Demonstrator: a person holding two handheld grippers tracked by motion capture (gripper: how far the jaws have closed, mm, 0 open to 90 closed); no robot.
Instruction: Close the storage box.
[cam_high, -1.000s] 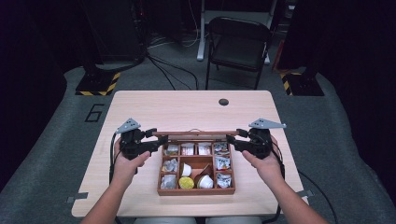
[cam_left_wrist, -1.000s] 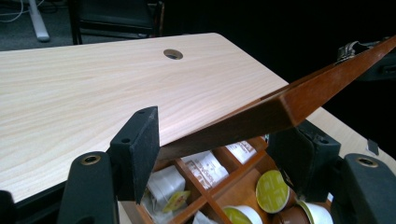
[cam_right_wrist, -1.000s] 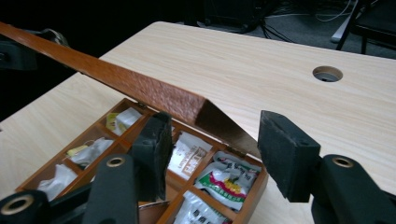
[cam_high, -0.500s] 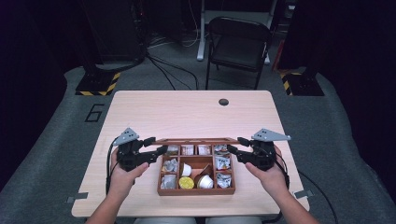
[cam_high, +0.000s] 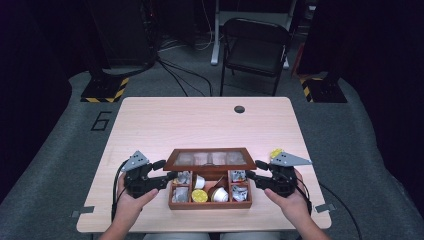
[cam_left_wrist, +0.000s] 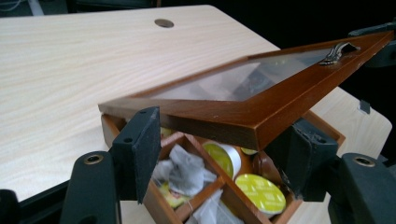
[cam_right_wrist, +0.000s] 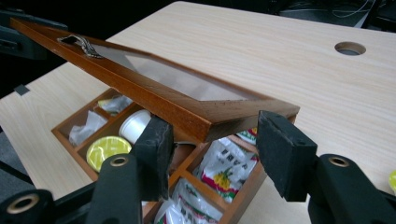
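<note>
Left claw (cam_high: 170, 176): its two jaws straddle the left side edge of the glass-paned lid (cam_high: 210, 159); in the left gripper view the lid's corner (cam_left_wrist: 243, 126) sits between the pads, one pad at the lid's edge, the other just under it; whether they press on it I cannot tell.
Right claw (cam_high: 251, 175): jaws astride the lid's right side edge; in the right gripper view the wood corner (cam_right_wrist: 224, 116) sits between the two pads, contact unclear.
Lid: one, brown wood frame with a glass pane and one metal handle (cam_left_wrist: 337, 52), tilted half open above the box (cam_high: 210, 204), between the two claws.
Box: one wooden compartment box at the desk's (cam_high: 200, 120) near edge.
Contents: two yellow-topped pods (cam_left_wrist: 260, 192), one white pod (cam_right_wrist: 135, 125), several packets (cam_right_wrist: 223, 175).
Desk: one round hole (cam_high: 239, 109) far from the box.
</note>
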